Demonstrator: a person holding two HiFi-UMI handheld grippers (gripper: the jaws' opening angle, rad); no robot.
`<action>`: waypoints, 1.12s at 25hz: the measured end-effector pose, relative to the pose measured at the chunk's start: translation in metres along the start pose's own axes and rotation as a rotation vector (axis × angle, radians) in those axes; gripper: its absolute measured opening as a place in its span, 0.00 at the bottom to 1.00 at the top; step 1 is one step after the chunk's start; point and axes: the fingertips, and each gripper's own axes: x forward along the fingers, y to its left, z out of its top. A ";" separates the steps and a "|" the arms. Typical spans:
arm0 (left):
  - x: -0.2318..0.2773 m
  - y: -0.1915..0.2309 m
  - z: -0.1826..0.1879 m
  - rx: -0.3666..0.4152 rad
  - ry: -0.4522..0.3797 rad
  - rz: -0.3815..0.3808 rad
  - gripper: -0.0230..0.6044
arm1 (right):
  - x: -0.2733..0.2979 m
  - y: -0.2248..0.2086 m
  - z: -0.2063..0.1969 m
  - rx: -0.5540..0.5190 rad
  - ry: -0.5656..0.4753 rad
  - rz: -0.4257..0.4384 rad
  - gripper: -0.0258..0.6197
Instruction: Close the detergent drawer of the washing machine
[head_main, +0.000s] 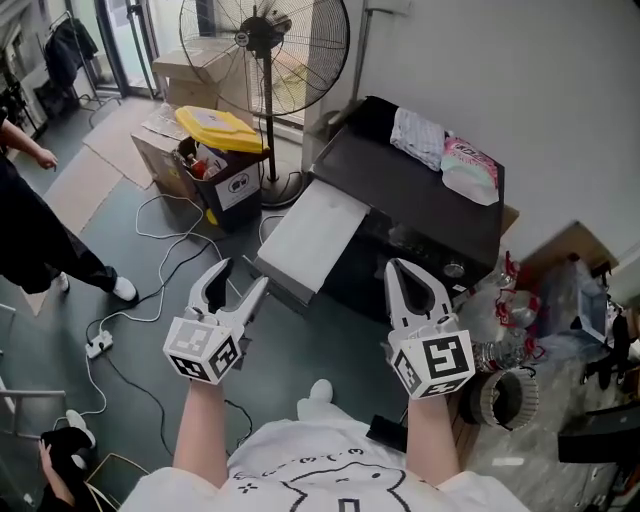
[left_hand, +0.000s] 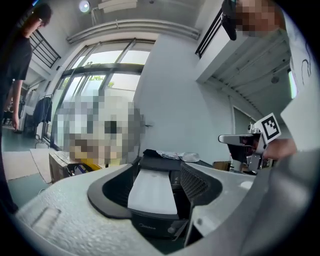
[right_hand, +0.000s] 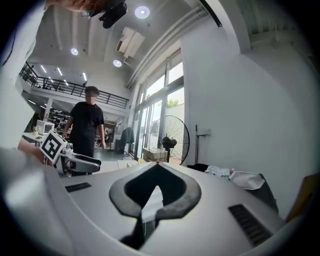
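Observation:
A black washing machine (head_main: 430, 205) stands against the wall, with a white drawer panel (head_main: 312, 235) pulled out of its front toward me. My left gripper (head_main: 243, 275) is open, just short of the panel's near left corner, touching nothing. In the left gripper view the panel (left_hand: 152, 187) lies framed between the spread jaws of the left gripper (left_hand: 157, 167). My right gripper (head_main: 393, 265) is shut with its tips together, empty, in front of the machine's dark front to the right of the panel. The right gripper view shows the right gripper (right_hand: 157, 164) with a sliver of white panel (right_hand: 151, 204) behind it.
A folded cloth (head_main: 418, 135) and a pink-and-white pack (head_main: 470, 165) lie on the machine. A standing fan (head_main: 265, 50) and a yellow-lidded box (head_main: 220, 130) are behind on the left. Cables (head_main: 150, 300) cross the floor. A person (head_main: 30, 240) stands at left. Bags and bottles (head_main: 510, 340) crowd the right.

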 end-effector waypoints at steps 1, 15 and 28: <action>0.005 0.001 -0.005 -0.007 0.007 0.000 0.51 | 0.005 -0.005 -0.003 0.001 0.003 0.007 0.04; 0.031 0.012 -0.087 -0.207 0.106 -0.027 0.53 | 0.048 -0.038 -0.053 0.064 0.074 0.105 0.04; 0.043 0.024 -0.156 -0.344 0.220 -0.133 0.55 | 0.068 -0.011 -0.078 0.054 0.165 0.107 0.04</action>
